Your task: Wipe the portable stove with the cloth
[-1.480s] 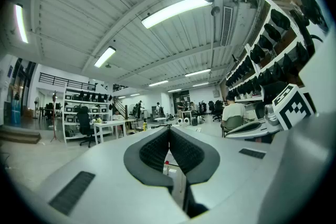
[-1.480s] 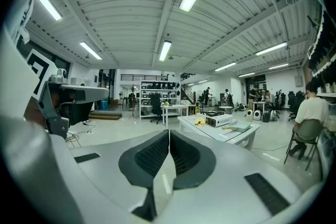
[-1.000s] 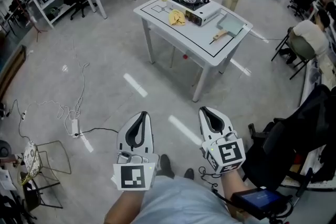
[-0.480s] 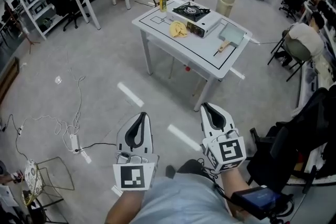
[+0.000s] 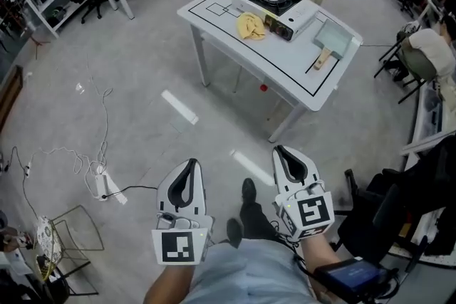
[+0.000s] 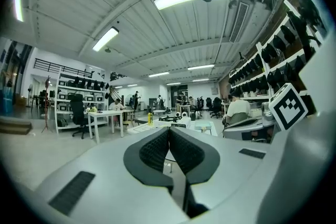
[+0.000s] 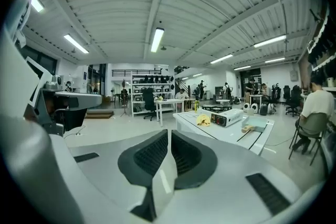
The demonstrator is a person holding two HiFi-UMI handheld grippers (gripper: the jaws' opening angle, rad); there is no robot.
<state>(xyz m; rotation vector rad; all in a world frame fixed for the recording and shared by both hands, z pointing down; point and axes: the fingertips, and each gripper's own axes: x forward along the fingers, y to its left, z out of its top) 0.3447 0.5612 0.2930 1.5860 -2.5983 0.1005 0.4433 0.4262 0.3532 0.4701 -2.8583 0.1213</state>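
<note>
Head view: the left tool (image 5: 189, 166) and right tool (image 5: 283, 153) sit low in the frame. The worktop (image 5: 235, 46) in the upper middle looks nearer than a second ago, so the person is walking up to it. The stove (image 5: 274, 2) stands on it, the yellow cloth (image 5: 250, 26) just beside its left edge.

Left gripper view: jaws pressed together, nothing between them.

Right gripper view: jaws likewise together and empty, with stove and cloth well ahead, right of centre. Wiping has probably not begun, and the cloth is not yet picked up.
</note>
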